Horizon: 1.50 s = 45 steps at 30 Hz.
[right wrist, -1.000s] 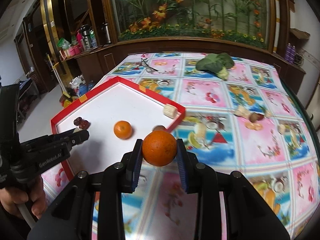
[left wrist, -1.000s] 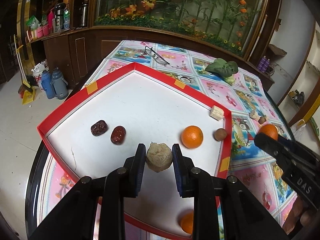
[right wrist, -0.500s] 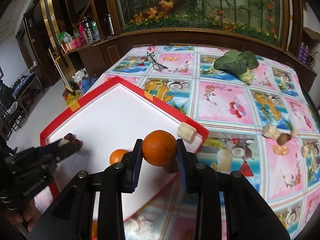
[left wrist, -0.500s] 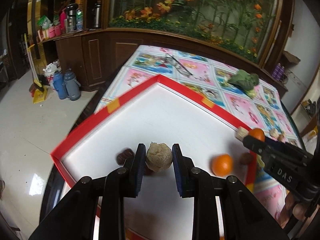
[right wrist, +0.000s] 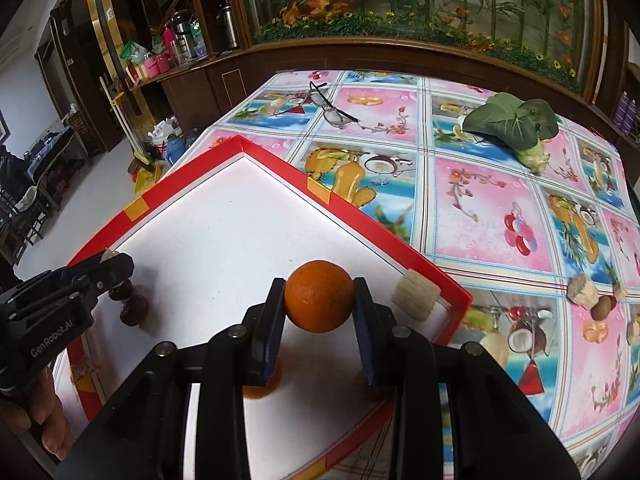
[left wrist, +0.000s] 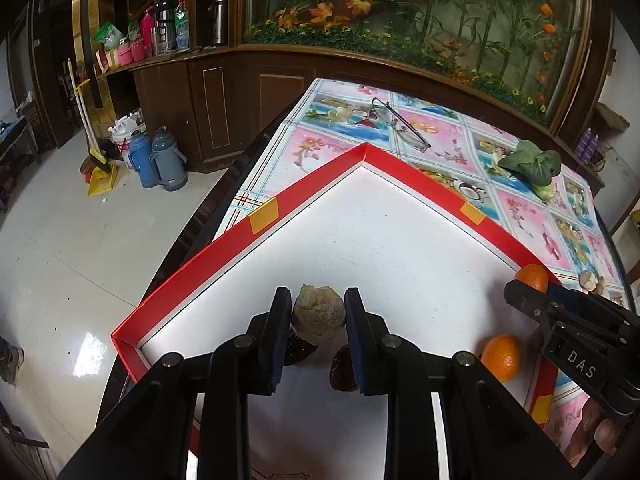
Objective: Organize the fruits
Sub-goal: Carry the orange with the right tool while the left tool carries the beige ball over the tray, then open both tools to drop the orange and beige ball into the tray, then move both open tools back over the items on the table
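L gripper (left wrist: 318, 320) pinches a rough beige fruit (left wrist: 319, 313) just above two red dates (left wrist: 343, 368) at the near-left part of the red-rimmed white tray (left wrist: 308, 184). R gripper (right wrist: 319, 300) clamps an orange (right wrist: 319, 296) over the tray's right side; a 2nd orange (left wrist: 501, 357) lies under it, a pale cut chunk (right wrist: 415, 295) by the right rim. Farther out on the fruit-print tablecloth (right wrist: 472, 184): fruit bits, green leafy veg (right wrist: 514, 122), eyeglasses (right wrist: 330, 108).

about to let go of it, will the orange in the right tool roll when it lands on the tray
Probably: the orange is round and the tray floor looks flat and smooth. The red rim should stop it. Firm-looking peel suggests little bruising risk.
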Each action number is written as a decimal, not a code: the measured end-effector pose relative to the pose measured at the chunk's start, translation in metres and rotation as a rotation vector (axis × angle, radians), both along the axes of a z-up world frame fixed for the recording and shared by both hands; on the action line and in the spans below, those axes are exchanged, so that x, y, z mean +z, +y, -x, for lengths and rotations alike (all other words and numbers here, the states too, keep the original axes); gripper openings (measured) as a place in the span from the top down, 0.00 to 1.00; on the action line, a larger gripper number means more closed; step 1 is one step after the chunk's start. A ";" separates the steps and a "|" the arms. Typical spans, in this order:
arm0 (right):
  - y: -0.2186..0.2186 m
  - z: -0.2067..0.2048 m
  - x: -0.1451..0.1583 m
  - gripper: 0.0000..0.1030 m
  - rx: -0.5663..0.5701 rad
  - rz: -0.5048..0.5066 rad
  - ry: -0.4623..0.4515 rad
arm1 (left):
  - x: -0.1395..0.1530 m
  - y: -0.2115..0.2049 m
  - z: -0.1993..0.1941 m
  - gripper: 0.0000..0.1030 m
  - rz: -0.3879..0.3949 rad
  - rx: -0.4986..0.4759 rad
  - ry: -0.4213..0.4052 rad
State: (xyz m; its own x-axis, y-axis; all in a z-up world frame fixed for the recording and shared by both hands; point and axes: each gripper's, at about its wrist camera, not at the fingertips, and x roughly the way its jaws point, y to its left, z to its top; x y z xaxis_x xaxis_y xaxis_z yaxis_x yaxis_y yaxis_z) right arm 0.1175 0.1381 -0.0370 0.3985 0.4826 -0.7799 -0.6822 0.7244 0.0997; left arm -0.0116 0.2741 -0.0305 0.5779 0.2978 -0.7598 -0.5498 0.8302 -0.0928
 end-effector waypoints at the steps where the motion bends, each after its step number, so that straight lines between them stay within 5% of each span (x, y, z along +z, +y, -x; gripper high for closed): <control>1: 0.001 -0.001 -0.001 0.66 -0.002 0.001 0.004 | 0.000 0.000 0.000 0.75 -0.006 0.003 0.001; 11: 0.009 -0.007 -0.012 0.66 0.004 0.031 0.024 | -0.004 0.004 -0.003 0.73 -0.021 0.029 0.040; 13: 0.011 -0.007 -0.014 0.66 0.010 0.046 0.031 | -0.006 0.006 -0.002 0.50 -0.007 0.036 0.059; 16: 0.012 -0.007 -0.017 0.64 0.007 0.070 0.033 | -0.004 0.007 0.003 0.40 -0.017 0.058 0.056; 18: 0.008 -0.006 -0.011 0.47 -0.003 0.066 0.012 | 0.000 0.006 0.007 0.36 -0.024 0.066 0.051; 22: -0.011 0.002 0.009 0.42 -0.022 0.031 -0.036 | 0.012 0.004 0.016 0.23 -0.026 0.090 0.015; 28: -0.074 0.008 0.026 0.18 -0.133 -0.015 -0.078 | 0.019 -0.014 0.014 0.22 0.002 0.101 -0.030; 38: -0.237 -0.019 0.007 0.17 -0.440 -0.032 -0.052 | 0.028 -0.116 -0.030 0.21 -0.040 -0.146 -0.047; 45: -0.300 -0.055 -0.010 0.17 -0.584 0.007 -0.039 | 0.023 -0.191 -0.077 0.21 -0.108 -0.336 -0.018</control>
State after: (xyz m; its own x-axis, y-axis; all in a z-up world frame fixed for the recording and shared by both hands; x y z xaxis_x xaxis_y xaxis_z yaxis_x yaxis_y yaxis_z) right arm 0.1726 -0.1619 -0.0473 0.6254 0.1689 -0.7618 -0.1725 0.9821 0.0760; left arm 0.0656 0.0831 -0.0075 0.6699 0.1667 -0.7235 -0.2436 0.9699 -0.0020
